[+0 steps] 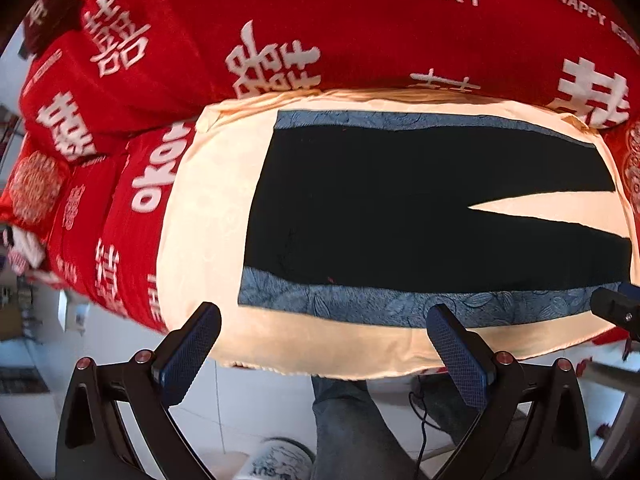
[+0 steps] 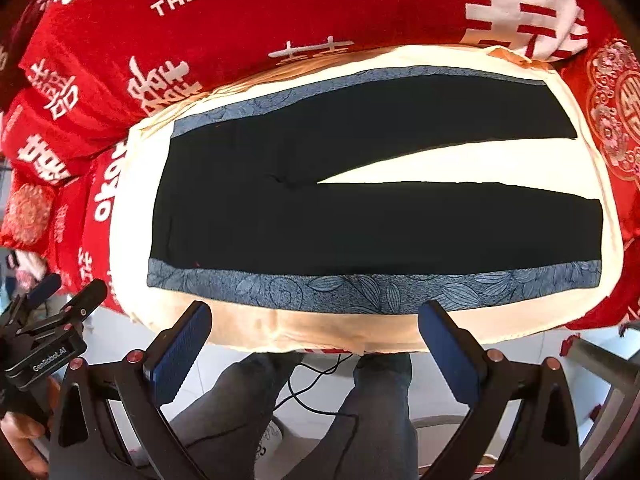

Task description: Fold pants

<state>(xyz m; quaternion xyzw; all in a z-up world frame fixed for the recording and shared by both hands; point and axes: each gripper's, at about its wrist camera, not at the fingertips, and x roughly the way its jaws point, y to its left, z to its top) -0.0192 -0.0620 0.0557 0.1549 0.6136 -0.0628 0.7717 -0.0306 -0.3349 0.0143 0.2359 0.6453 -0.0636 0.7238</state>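
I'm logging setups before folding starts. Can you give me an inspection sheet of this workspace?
Surface: cream cushion, on a red blanket with white lettering.
Job's things: black pants with blue floral side stripes, spread flat, legs apart, unfolded.
Clutter: nothing seen on the cushion.
Grippers: left gripper and right gripper both open, short of the cushion's near edge, touching nothing.
Cables: black cable on the floor by the person's legs.
Surroundings: pale tiled floor.

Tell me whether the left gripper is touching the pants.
Apart. The left wrist view shows the left gripper open, fingertips short of the pants, with cream cloth between.
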